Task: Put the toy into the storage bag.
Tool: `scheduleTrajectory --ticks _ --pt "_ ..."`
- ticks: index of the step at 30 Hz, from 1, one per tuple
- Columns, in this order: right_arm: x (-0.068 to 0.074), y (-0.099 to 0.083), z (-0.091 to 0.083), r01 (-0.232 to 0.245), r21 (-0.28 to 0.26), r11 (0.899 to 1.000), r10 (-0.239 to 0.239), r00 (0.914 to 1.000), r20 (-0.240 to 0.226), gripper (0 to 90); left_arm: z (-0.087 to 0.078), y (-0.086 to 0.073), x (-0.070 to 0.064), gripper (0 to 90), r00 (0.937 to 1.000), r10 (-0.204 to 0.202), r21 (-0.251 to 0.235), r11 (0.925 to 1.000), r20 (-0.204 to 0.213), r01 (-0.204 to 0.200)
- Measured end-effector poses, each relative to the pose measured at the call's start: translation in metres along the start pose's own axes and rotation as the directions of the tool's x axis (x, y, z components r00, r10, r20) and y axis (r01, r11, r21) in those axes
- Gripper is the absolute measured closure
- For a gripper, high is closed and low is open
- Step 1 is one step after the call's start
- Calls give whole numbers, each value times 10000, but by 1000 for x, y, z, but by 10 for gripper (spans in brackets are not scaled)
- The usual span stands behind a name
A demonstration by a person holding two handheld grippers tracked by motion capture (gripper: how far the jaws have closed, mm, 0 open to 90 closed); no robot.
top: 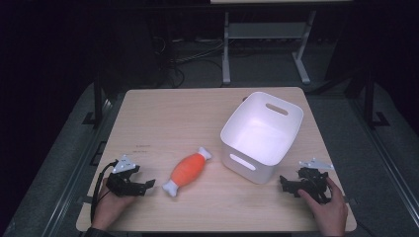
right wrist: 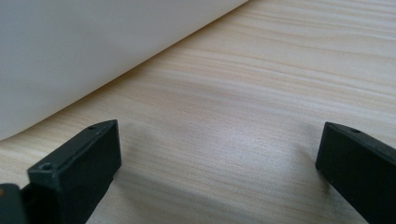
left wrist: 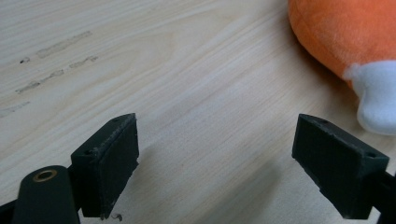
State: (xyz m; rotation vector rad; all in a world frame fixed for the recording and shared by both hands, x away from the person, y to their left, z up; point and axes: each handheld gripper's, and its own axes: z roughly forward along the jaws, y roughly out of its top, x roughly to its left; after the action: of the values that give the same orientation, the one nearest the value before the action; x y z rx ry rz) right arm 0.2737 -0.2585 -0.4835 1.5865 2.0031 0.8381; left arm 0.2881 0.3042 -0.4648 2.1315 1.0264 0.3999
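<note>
An orange plush toy with white bone-shaped ends (top: 187,170) lies slanted on the wooden table (top: 163,118), left of a white plastic bin (top: 262,134). My left gripper (top: 149,184) rests low on the table just left of the toy's near white end, open, with bare wood between its jaws. In the left gripper view the toy (left wrist: 345,42) sits ahead at the upper right, close to the right jaw. My right gripper (top: 283,183) rests at the front right, open and empty, just beside the bin's near corner. The bin's wall (right wrist: 70,51) rises close ahead in the right gripper view.
The bin is empty and has handle slots in its sides. Faint marks (top: 142,146) show on the table near the left edge. Beyond the table's far edge stand a white frame's legs (top: 226,49) and cables on a dark floor.
</note>
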Motion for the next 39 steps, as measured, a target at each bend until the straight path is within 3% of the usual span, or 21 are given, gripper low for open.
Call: scheduleTrajectory --ticks 10,39 --pt "0 0 0 0 0 10000 0 10000 1 0 -8 8 2 142 9998 54 -26 10000 204 -54" --pt "0 0 0 -4 3 10000 4 10000 1 0 -16 42 -10 143 9974 191 -359 9992 702 -166"
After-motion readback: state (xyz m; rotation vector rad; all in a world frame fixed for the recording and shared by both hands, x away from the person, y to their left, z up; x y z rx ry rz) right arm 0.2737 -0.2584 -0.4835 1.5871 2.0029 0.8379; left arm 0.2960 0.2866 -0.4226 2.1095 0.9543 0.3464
